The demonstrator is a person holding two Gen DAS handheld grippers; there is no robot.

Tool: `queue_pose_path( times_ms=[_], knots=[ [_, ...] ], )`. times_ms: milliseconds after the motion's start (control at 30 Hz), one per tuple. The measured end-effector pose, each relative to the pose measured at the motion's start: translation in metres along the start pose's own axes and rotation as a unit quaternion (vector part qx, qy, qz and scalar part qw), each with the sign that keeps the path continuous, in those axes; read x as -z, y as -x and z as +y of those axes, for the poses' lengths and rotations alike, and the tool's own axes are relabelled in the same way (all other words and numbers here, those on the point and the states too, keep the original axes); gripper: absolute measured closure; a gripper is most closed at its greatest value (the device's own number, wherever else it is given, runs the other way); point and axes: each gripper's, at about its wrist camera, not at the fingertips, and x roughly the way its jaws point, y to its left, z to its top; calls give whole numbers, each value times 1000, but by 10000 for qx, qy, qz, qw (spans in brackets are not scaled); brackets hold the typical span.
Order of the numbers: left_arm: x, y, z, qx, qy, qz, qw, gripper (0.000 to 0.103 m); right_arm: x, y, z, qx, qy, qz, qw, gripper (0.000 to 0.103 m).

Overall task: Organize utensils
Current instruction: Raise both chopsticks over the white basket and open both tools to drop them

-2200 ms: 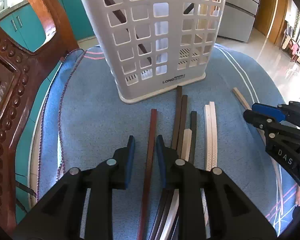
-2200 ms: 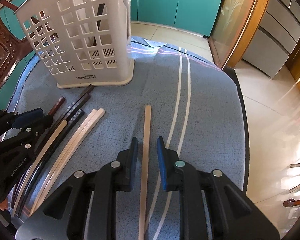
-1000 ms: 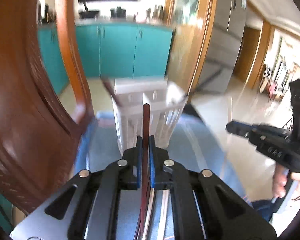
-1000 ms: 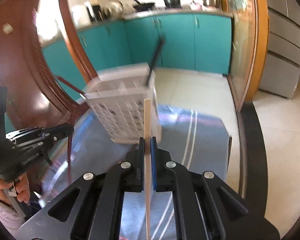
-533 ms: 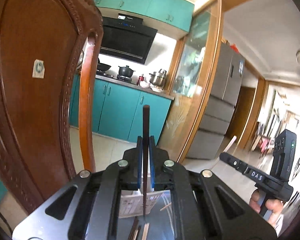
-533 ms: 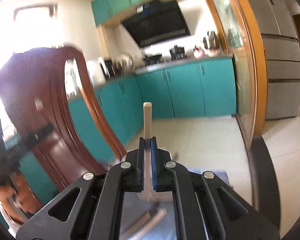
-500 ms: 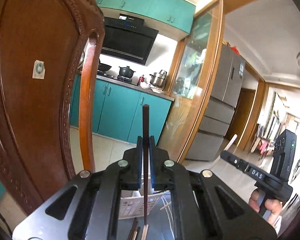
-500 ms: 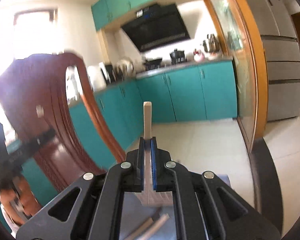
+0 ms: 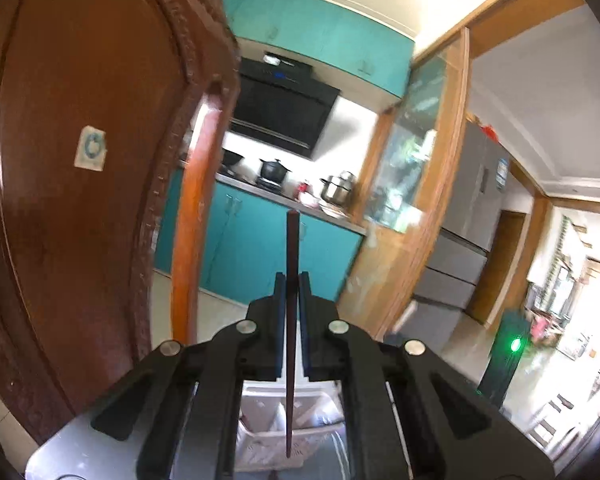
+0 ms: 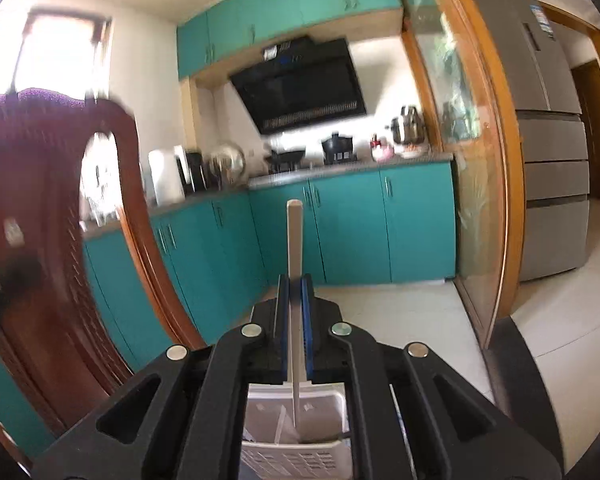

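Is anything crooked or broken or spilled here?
Nothing stands out. The left gripper holds a dark chopstick upright over the white basket. The right gripper holds a pale chopstick upright with its lower end down inside the basket. No spill or damage shows; the edges are blurred.

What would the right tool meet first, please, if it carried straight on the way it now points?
Probably the teal lower cabinets, though they look far off. The right tool, shut on the pale chopstick, points level across open floor; the white holder sits below it.
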Motion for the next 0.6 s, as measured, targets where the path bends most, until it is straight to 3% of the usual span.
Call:
queue_pose_path(
  times_ms=[133, 233, 267, 367, 600],
  knots=[
    [5, -15, 2, -269, 36, -120, 9996, 96, 16, -27, -6, 33, 11, 499, 9987, 96],
    [7, -24, 4, -252, 123, -30, 9996, 96, 28, -39, -4, 49, 176, 801, 9966, 96],
    [8, -25, 4, -239, 150, -28, 9996, 96, 31, -41, -3, 52, 254, 860, 9960, 93],
    [8, -24, 3, -272, 158, -151, 9994, 96, 33, -30, 0, 115, 406, 736, 9964, 57],
    [16, -28, 5, -523, 173, -543, 9970, 96, 21, 22, -12, -81, 258, 357, 9990, 53]
  ],
)
